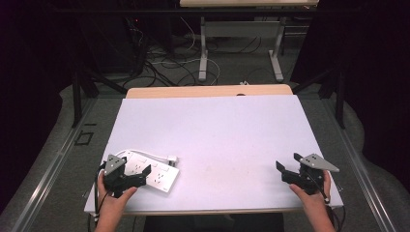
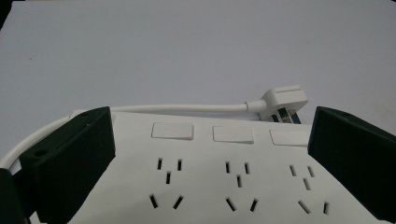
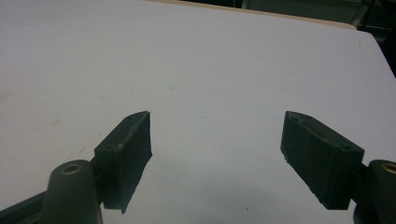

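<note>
A white power strip (image 1: pixel 155 174) with several sockets and switches lies flat near the front left of the white board (image 1: pixel 217 121). Its white cable (image 2: pixel 177 108) curves along its far side and ends in a white plug (image 1: pixel 171 158) lying on the board. My left gripper (image 1: pixel 139 176) is open and sits low over the strip's near end. In the left gripper view the strip (image 2: pixel 233 186) runs across between the two wide-apart jaws of that gripper (image 2: pixel 210 123), with the plug (image 2: pixel 282 100) beyond. My right gripper (image 1: pixel 289 162) stands open at the front right, above bare board (image 3: pixel 210 70), with nothing between the jaws (image 3: pixel 217 123).
The board covers a wooden table whose far edge (image 1: pixel 208 91) shows behind it. Past the table, on the floor, lie loose cables (image 1: pixel 169 67) and the legs of another table (image 1: pixel 203 58). Dark stands flank both sides.
</note>
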### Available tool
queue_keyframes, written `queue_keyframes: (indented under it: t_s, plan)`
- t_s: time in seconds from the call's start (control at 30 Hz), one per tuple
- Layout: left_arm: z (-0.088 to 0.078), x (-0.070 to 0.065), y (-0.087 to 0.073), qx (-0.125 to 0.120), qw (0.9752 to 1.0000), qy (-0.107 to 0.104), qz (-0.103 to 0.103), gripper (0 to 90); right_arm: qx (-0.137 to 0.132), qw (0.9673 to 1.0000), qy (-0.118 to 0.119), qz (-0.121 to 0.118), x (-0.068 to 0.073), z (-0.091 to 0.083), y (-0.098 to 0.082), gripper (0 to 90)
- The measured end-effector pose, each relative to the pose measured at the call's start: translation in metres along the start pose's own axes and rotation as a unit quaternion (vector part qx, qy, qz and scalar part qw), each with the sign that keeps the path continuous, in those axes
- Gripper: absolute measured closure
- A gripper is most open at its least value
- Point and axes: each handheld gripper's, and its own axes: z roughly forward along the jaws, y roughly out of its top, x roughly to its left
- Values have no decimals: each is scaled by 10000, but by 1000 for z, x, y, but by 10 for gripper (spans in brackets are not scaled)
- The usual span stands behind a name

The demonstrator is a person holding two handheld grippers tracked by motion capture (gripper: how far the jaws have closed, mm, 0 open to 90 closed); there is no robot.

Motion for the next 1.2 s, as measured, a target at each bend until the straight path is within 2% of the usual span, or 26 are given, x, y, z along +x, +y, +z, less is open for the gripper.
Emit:
queue_keyframes:
  t_s: [0.07,0.23,0.37,0.4,0.6,0.67,0.93,1.07,1.2]
  plan:
    - [0,-1,0,4,10000,0,31,10,-35,10000,31,10,1,0,-2,238]
    - [-2,-3,0,-29,9999,16,103,31,-71,9998,89,-153,6,-2,-3,242]
    - [-5,-4,0,-125,9999,25,100,57,-81,9999,68,-126,7,-3,-3,241]
    - [-6,-5,0,-156,9998,16,98,59,-12,9999,102,-104,7,-3,-4,242]
    - [-8,-6,0,-153,9997,22,167,82,-34,9998,102,-152,6,-3,-3,241]
    - [-9,-6,1,-159,9997,27,188,94,-12,10000,58,-63,6,-5,-3,238]
    - [-11,-5,4,-218,9995,79,202,190,-26,9997,132,-183,8,-6,-4,237]
    - [-11,-2,6,-244,9994,139,179,263,-90,9998,111,-111,10,-6,-4,237]
    - [-10,2,7,-189,9996,147,115,326,-13,9999,103,-120,9,-8,-4,237]
